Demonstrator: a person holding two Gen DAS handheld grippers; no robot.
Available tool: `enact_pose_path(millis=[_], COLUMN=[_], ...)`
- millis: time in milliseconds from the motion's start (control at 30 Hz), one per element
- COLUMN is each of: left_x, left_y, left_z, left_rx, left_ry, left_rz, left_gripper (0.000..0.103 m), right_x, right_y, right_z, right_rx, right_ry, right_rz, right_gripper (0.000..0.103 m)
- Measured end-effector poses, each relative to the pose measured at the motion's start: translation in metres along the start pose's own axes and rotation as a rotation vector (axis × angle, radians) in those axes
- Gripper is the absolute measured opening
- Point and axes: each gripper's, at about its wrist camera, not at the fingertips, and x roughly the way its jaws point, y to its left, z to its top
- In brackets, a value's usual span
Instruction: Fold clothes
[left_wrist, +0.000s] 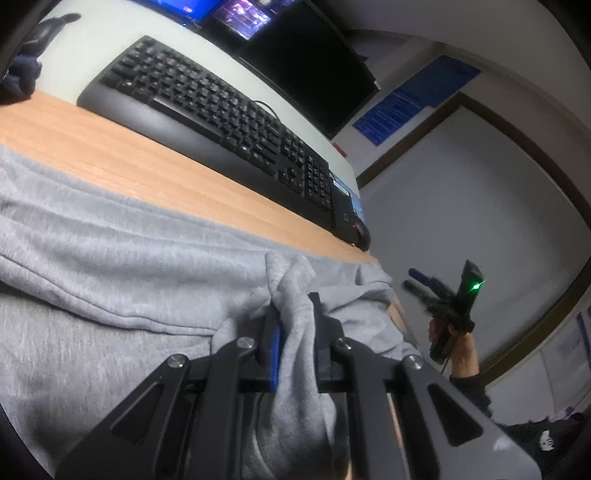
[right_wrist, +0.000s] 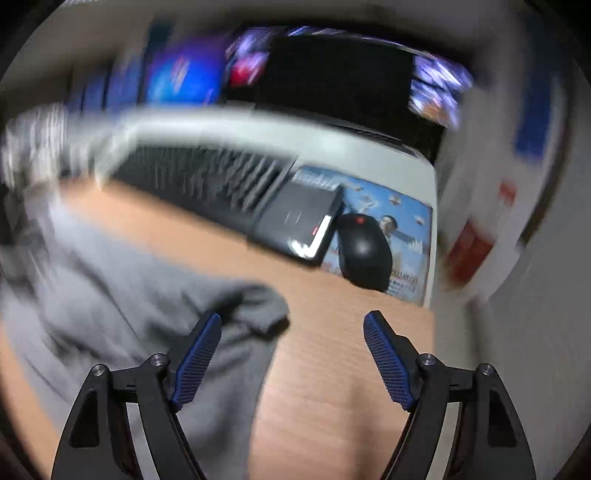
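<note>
- A bunched fold of the grey garment (left_wrist: 110, 258) is clamped between the fingers of the left gripper (left_wrist: 293, 314).
- The garment is spread over the wooden surface (left_wrist: 147, 162), near the keyboard (left_wrist: 221, 122).
- The fingers of the right gripper (right_wrist: 291, 325) are held wide apart, with nothing between them.

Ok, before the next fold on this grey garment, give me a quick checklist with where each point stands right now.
1. Left tool clamped on the grey garment: ok, a bunch of cloth is pinched between its pads.
2. Right tool free: ok, open with nothing between the pads.
3. Garment flat: not ok, bunched at the held corner.
4. Keyboard clear of cloth: ok, bare desk between.
5. Mouse clear: ok.
6. Far end of the garment: cannot tell, out of frame.
</note>
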Motion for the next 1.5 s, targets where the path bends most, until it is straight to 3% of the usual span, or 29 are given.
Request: enact_pose_path(millis=[133,200,333,400,500,567,633,767,867,900,933,1000,1033,1133,1200,1233,1267,1300,1333,1433,1500], left_x=[0.009,0.014,0.020,0.021,0.024,0.022,0.018,0.001,-0.011,-0.013,-0.015,-0.018,-0.016,0.008,0.027,0.036,0.045,0.054,0.062,0.065,0.053], left_y=[0.000,-0.003,-0.009,-0.012,-0.015,-0.018,-0.023,-0.039,-0.042,-0.042,-0.042,-0.042,-0.043,-0.055,-0.063,-0.065,-0.067,-0.067,-0.068,-0.069,-0.067], left_z=[0.001,0.001,-0.002,-0.003,-0.004,-0.006,-0.009,-0.023,-0.029,-0.026,-0.022,-0.013,-0.007,0.007,0.013,0.014,0.015,0.015,0.015,0.013,0.017], left_rx=[0.001,0.019,0.059,0.075,0.086,0.096,0.123,0.230,0.262,0.254,0.249,0.238,0.235,0.298,0.356,0.366,0.373,0.376,0.379,0.371,0.335], left_ry=[0.029,0.043,0.062,0.077,0.076,0.072,0.062,0.053,0.049,0.043,0.038,0.033,0.045,0.120,0.173,0.199,0.227,0.257,0.286,0.270,0.213], left_rz=[0.026,0.042,0.079,0.077,0.092,0.090,0.109,0.170,0.245,0.264,0.275,0.289,0.287,0.348,0.385,0.406,0.417,0.416,0.416,0.402,0.378], left_gripper=[0.010,0.010,0.010,0.010,0.010,0.010,0.012,0.014,0.035,0.056,0.068,0.073,0.083,0.085,0.082,0.074,0.060,0.018,0.007,0.006,0.006], right_x=[0.041,0.050,0.050,0.033,0.008,-0.006,-0.019,-0.036,-0.036,-0.034,-0.033,-0.018,-0.014,-0.004,-0.006,-0.006,-0.009,-0.011,-0.011,-0.012,-0.012], right_y=[0.024,0.027,-0.017,-0.048,-0.064,-0.062,-0.047,0.026,0.083,0.095,0.105,0.121,0.122,0.125,0.124,0.123,0.124,0.124,0.125,0.124,0.118], right_z=[0.005,0.011,0.023,0.017,0.010,0.006,0.006,0.009,0.005,0.002,-0.002,-0.012,-0.017,-0.034,-0.038,-0.041,-0.042,-0.044,-0.043,-0.041,-0.043], right_rx=[-0.099,-0.129,0.072,0.238,0.328,0.340,0.337,0.180,0.132,0.136,0.145,0.156,0.167,0.200,0.225,0.236,0.235,0.233,0.228,0.225,0.257], right_ry=[0.097,0.082,0.045,-0.005,-0.037,-0.055,-0.064,-0.058,-0.062,-0.049,-0.028,0.020,0.031,0.059,0.036,0.031,0.028,0.026,0.026,0.026,0.016], right_rz=[-0.020,-0.045,-0.181,-0.196,-0.192,-0.131,0.020,0.222,0.431,0.474,0.479,0.492,0.476,0.431,0.445,0.444,0.435,0.427,0.425,0.431,0.462], right_gripper=[0.080,0.081,0.081,0.081,0.081,0.081,0.081,0.081,0.081,0.081,0.081,0.081,0.081,0.082,0.084,0.084,0.085,0.086,0.087,0.090,0.090])
